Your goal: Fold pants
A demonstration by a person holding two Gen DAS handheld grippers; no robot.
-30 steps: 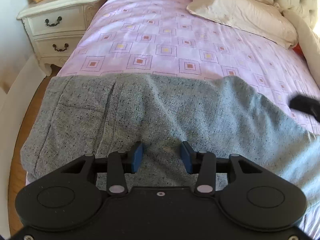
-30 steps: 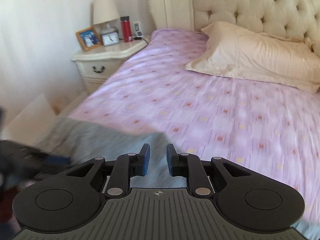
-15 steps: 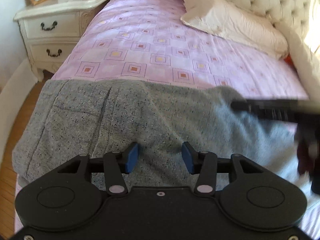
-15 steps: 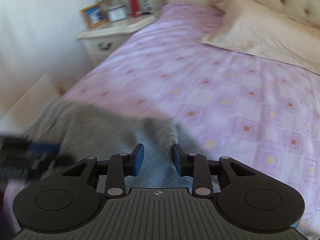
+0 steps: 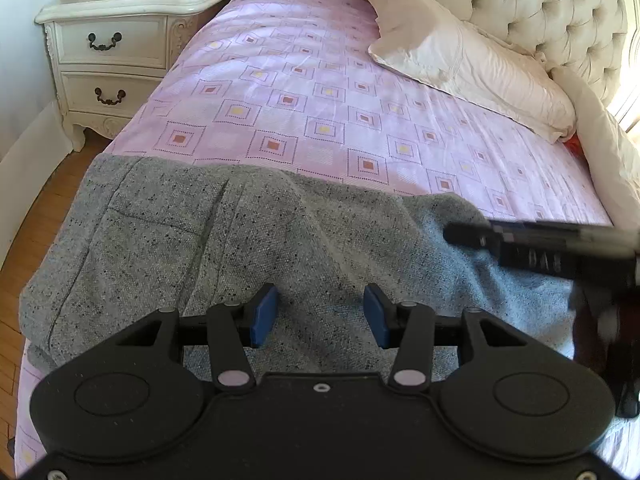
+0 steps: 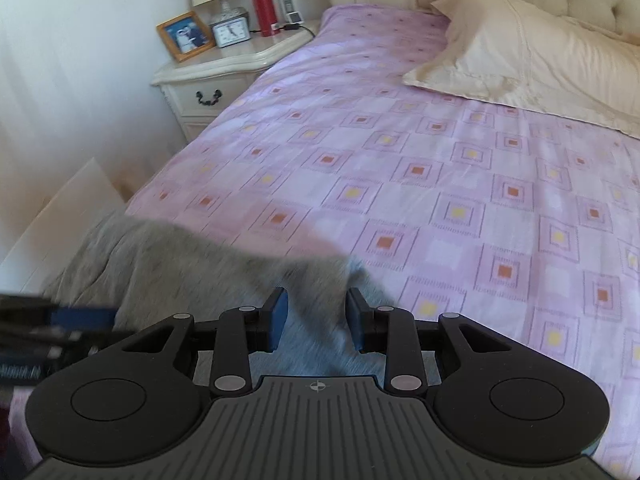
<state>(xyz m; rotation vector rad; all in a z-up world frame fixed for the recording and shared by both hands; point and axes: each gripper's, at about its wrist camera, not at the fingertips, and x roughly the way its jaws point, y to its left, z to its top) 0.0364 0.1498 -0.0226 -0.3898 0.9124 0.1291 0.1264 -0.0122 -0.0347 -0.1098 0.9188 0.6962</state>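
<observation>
1. The pants (image 5: 248, 248) lie spread across the near end of the bed (image 5: 320, 92), their left part draped over the bed's left edge toward the wooden floor (image 5: 44, 200), their right part reaching the bed's middle.
2. They look a thick, speckled grey knit: soft, floppy and fairly weighty, so I'd expect them to sag between two holds and cling to the sheet rather than slide.
3. The left gripper (image 5: 319, 312) hangs over the middle of the cloth, jaws parted, nothing pinched between them.
4. The right gripper (image 6: 316, 312) sits over the cloth's right end, jaws apart with fabric under the gap; the blur hides whether the pads touch it, though no grip shows.
5. The best holds, I'd say, are an edge or corner: the far hem near the right gripper, and the seamed part on the left.
6. The bed is soft, its pink patterned sheet smooth, with plenty of room beyond the pants.
7. A cream pillow (image 5: 460, 60) rests against the tufted headboard (image 5: 520, 4) at the far right; a nightstand (image 5: 112, 40) stands far left, bearing a photo frame (image 6: 186, 36), a clock (image 6: 231, 32) and a red bottle (image 6: 262, 8).
</observation>
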